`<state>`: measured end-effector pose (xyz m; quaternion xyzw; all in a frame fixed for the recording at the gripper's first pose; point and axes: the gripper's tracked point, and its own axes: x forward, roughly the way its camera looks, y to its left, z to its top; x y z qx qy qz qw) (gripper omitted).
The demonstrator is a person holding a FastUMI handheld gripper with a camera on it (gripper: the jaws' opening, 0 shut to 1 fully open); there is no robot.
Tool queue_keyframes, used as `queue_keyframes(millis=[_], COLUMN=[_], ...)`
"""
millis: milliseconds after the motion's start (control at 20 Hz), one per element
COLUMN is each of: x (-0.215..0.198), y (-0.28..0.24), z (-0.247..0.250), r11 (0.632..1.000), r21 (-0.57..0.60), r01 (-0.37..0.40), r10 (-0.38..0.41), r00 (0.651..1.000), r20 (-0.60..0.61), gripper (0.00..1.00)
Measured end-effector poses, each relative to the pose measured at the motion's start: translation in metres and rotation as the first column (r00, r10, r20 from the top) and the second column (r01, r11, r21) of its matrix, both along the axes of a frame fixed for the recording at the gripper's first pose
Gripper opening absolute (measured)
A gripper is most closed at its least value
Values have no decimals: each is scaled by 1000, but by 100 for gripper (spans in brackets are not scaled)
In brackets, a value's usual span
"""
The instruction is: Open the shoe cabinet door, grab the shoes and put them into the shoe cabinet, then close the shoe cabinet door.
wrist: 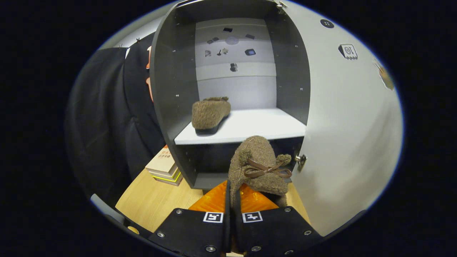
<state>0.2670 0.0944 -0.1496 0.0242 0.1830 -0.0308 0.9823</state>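
Claw clamped on bow shoe, toe up twd cabinet, 2nd shoe on shelf

White shelf bearing one shoe

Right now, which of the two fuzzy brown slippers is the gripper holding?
The bow-topped slipper, pinched between the gripper fingers in front of the cabinet. The other slipper sits on the white shelf inside.

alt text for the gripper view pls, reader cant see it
The claw is shut on a fuzzy brown shoe with a bow, held just in front of the open shoe cabinet. A matching shoe already sits on the white shelf, and the door stands open beside it.
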Motion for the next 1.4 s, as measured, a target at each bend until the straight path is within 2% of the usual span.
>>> queue_keyframes(millis=[250,850,1100,1250,1400], x=[49,195,243,253,253], y=[-10,-55,-64,-65,-58], z=[41,82,61,52,48], r11=[999,989,997,999,998], r21=[-54,-146,-72,-39,56], r01=[-9,1,3,27,35], r10=[10,-4,-9,-31,-29], r00=[1000,1000,996,995,993], r20=[12,-21,-88,-97,-111], gripper=[5,5,5,5,13])
